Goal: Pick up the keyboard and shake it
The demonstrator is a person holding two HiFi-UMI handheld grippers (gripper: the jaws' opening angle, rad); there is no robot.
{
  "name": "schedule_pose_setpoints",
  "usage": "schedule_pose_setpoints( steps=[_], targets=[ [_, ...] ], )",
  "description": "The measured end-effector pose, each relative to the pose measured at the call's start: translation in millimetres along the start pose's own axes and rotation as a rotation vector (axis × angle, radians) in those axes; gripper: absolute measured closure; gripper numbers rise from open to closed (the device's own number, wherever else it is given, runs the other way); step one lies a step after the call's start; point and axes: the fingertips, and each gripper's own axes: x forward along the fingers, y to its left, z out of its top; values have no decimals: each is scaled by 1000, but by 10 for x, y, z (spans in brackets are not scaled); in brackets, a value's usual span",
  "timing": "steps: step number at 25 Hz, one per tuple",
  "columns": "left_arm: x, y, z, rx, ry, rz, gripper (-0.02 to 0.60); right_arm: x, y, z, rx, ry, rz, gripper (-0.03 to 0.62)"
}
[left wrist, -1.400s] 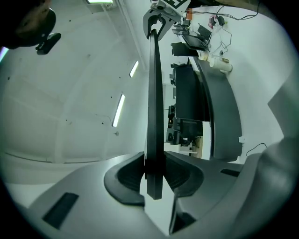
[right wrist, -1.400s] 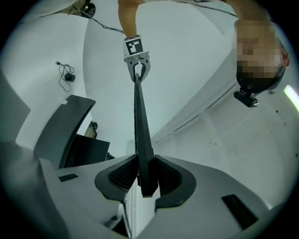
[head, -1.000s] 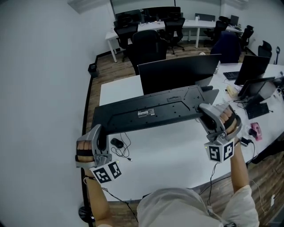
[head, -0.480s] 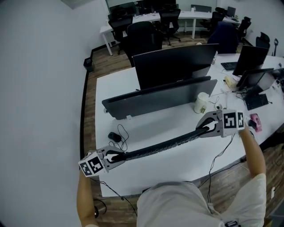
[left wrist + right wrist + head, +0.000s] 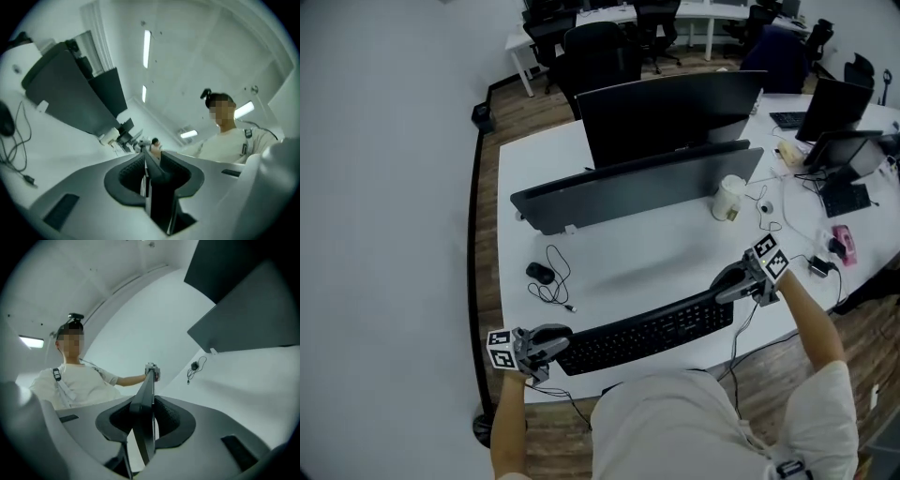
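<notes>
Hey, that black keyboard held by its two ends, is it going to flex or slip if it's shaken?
Probably stiff: the keyboard spans between the left gripper and right gripper with no visible sag. Likely light, since it is gripped only at its thin end edges. Those narrow grips may slip under hard shaking.

No writing, brand or number can be read; the keyboard [image 5: 647,333] key legends are too small.
</notes>
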Motion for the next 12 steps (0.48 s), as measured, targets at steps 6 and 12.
schedule_pose_setpoints(
  steps=[6,12],
  targets=[
    [-85,529,156,-236,-297,125,463,-91,-656,337,160,-315,-130,462],
    [-126,933,109,-427,-347,194,450,-148,-1175,298,438,-469,-211,456]
  ],
)
